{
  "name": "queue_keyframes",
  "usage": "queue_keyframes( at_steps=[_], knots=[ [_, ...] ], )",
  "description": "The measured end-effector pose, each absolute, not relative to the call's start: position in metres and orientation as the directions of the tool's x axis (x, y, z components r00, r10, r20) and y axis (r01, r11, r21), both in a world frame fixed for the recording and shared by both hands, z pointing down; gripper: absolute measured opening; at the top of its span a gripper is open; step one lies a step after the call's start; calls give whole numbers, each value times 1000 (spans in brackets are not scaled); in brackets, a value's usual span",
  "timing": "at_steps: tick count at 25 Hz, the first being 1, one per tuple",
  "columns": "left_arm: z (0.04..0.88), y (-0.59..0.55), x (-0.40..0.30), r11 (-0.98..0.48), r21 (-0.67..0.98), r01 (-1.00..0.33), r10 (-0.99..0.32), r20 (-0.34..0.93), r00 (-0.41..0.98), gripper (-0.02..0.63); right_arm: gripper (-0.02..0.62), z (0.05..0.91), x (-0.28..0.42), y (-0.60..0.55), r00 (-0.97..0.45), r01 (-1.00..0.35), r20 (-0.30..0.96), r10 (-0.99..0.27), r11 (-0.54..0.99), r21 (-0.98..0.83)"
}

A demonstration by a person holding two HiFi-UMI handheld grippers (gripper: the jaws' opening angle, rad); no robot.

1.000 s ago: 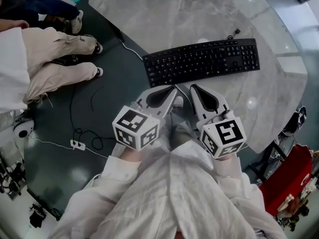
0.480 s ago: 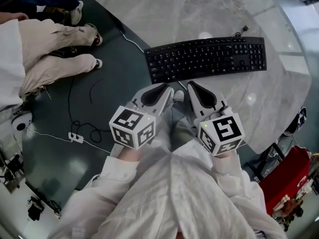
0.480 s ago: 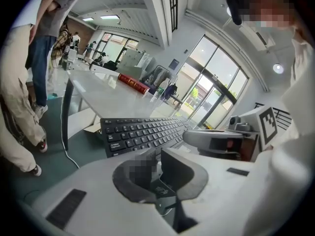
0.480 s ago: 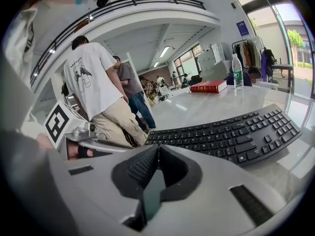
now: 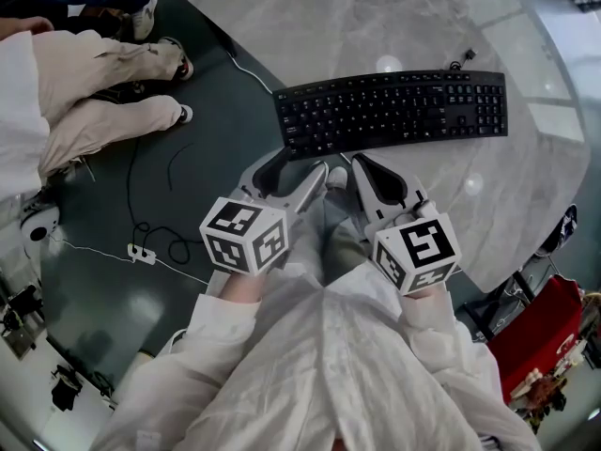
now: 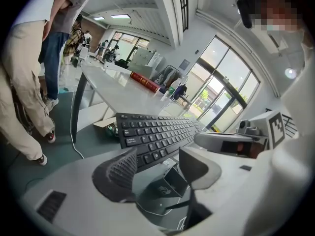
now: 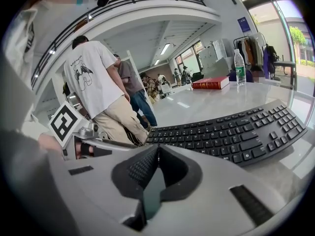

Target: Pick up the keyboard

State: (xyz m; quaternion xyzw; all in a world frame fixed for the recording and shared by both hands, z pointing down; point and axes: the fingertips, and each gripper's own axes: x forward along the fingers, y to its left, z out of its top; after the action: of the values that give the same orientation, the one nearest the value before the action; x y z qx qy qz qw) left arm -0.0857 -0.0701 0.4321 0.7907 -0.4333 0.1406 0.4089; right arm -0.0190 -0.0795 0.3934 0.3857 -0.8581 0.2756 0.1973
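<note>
A black keyboard lies flat on the grey marble table, its left end near the table's edge. My left gripper hangs just short of the keyboard's near left corner. Its jaws are opening and nothing is between them; in the left gripper view the keyboard lies beyond the left gripper. My right gripper is shut and empty, just short of the keyboard's near edge. In the right gripper view the keyboard spreads ahead and to the right of the right gripper.
A person in beige trousers stands to the left of the table. A white cable trails over the dark floor. The keyboard's cord hangs off the table's edge. A red book and a water bottle stand at the table's far side.
My left gripper's jaws have gone from shut to spread apart. Both grippers have sunk a little towards the table's near edge; the right one stays shut.
</note>
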Motion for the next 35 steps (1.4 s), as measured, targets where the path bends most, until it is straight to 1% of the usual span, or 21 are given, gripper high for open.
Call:
queue_keyframes(
  at_steps=[6, 9, 16, 27, 35],
  knots=[
    [439, -76, -102, -243, 524, -817, -585, 593, 554, 279, 31, 397, -22, -82, -621, -774, 556, -552, 545, -323],
    [442, -80, -107, -219, 529, -820, -587, 600, 544, 302, 31, 399, -22, -83, -620, -774, 561, -548, 543, -326],
    [455, -92, -108, -188, 563, -805, -571, 604, 556, 328, 31, 400, -20, -87, -619, -774, 567, -544, 544, -323],
    [473, -102, -106, -158, 635, -756, -512, 603, 612, 331, 31, 402, -1, -95, -585, -803, 577, -570, 505, -316],
    [481, -108, -95, -225, 617, -754, -477, 605, 638, 333, 31, 408, 16, -99, -553, -828, 589, -590, 469, -307]
  ],
)
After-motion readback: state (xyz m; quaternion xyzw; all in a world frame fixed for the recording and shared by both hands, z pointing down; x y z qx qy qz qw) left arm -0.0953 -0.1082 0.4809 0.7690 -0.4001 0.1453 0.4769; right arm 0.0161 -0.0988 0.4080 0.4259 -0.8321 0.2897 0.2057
